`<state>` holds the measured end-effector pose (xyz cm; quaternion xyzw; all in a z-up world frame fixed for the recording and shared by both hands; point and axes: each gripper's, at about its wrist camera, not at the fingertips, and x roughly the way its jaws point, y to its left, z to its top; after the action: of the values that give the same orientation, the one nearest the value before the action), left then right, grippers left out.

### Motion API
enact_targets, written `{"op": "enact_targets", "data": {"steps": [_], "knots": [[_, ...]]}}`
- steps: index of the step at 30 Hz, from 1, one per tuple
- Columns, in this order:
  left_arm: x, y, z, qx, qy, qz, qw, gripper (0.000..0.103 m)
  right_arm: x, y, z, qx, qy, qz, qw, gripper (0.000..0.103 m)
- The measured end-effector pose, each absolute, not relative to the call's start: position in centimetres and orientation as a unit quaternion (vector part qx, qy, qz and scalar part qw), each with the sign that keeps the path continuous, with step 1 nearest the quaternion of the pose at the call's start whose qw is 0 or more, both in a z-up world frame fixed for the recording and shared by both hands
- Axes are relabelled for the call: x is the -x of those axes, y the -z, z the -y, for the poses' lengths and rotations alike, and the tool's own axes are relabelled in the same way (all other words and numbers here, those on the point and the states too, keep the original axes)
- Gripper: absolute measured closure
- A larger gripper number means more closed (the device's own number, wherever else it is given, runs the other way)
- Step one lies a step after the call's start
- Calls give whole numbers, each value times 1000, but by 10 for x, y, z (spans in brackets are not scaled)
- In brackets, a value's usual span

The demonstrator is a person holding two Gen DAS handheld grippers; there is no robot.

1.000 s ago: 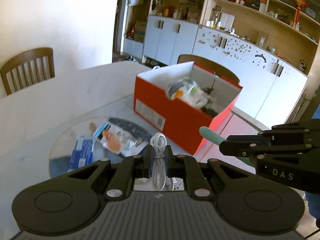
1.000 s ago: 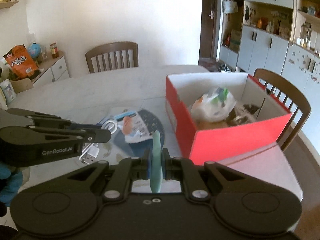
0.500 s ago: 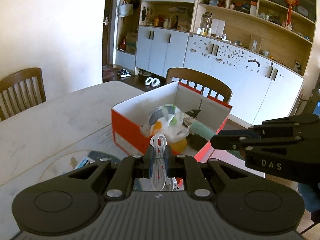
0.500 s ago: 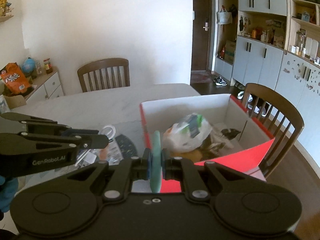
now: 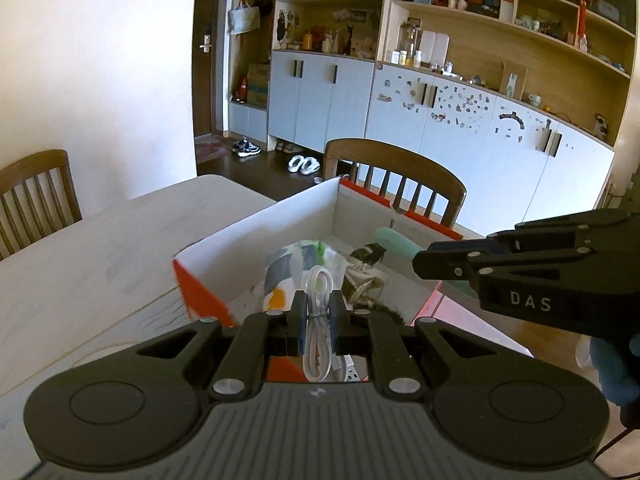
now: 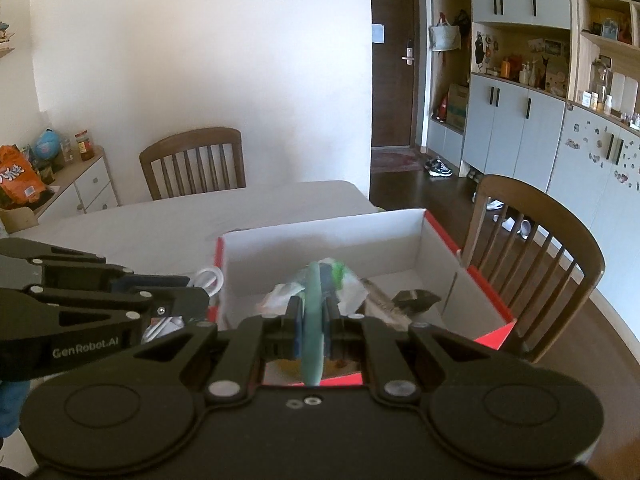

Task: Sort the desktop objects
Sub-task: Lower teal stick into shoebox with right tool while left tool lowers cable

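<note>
As the left wrist view shows, my left gripper [image 5: 319, 322] is clamped on a coiled white cable [image 5: 318, 332] held above the near-left corner of the red box [image 5: 200, 296], which sits on the white table [image 5: 100, 264]; a plastic bag [image 5: 288, 268] lies inside, and my right gripper [image 5: 430, 262] reaches in from the right. In the right wrist view, my right gripper [image 6: 314, 330] is closed on a flat teal object [image 6: 313, 320] over the box's [image 6: 492, 312] near edge, with the left gripper [image 6: 198, 300] and its cable [image 6: 208, 278] beside the box's left wall.
</note>
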<state>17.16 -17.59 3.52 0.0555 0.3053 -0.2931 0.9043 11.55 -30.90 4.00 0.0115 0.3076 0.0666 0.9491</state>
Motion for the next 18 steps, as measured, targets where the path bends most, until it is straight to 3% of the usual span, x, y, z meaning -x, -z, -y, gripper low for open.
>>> {"op": "enact_targets", "data": {"steps": [18], "knots": [[-215, -18, 260, -87, 297, -326, 893, 93, -173, -21, 370, -1, -71, -322, 944, 93]]}}
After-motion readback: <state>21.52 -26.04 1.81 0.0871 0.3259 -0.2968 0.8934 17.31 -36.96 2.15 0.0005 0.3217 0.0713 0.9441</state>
